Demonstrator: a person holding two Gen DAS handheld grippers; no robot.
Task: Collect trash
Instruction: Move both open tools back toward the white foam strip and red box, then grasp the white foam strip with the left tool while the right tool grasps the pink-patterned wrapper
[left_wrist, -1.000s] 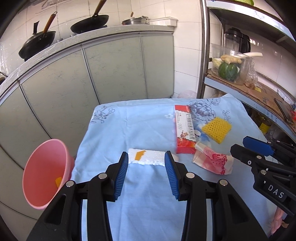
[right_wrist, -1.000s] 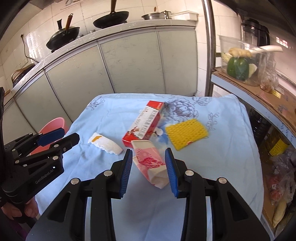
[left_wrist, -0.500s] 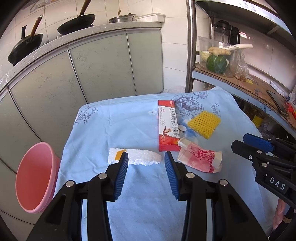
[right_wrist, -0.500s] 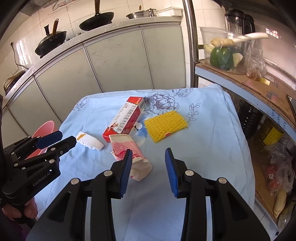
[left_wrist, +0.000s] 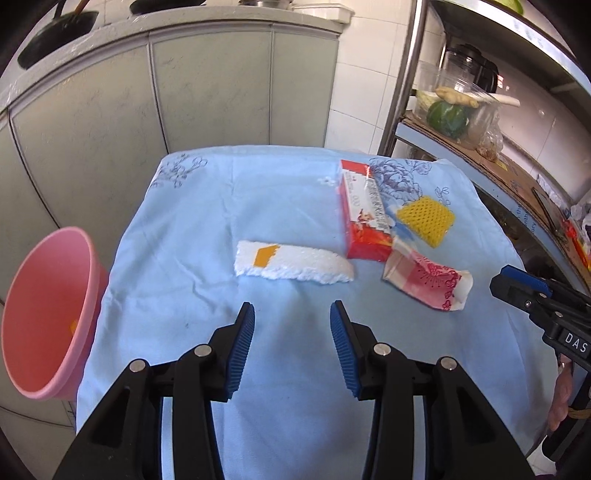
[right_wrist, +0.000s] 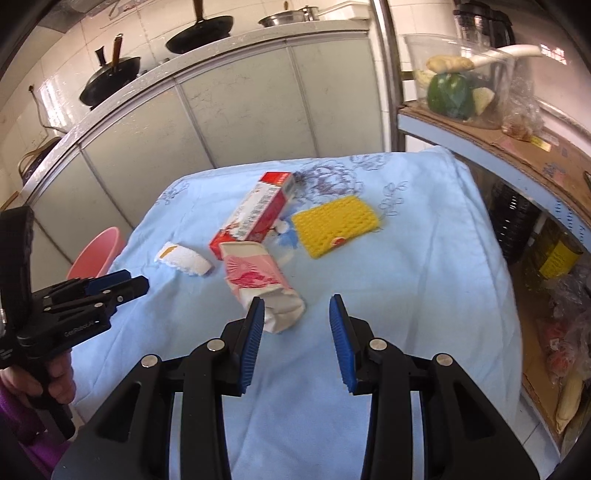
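Both grippers hover empty over the litter on the blue-clothed bench.

The left gripper (left_wrist: 291, 325), jaws released and just widening with nothing between them, faces the white foam strip (left_wrist: 293, 263) at frame centre; likely light, crushable, best pinched across its narrow width. The right gripper (right_wrist: 297, 317), jaws released, sits beside the pink-printed paper bag (right_wrist: 260, 278). The pink bin (left_wrist: 44, 314) waits lower left.

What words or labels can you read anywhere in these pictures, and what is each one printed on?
"DAS": white letters on the right gripper body, cut off at the picture's edge.
"GenRobot.AI", faint: on the left gripper body.
Red box: printed lines too blurred to read.
Pink wrapper: a pattern only, no legible words.
Yellow mesh pad: small red sticker, unreadable.
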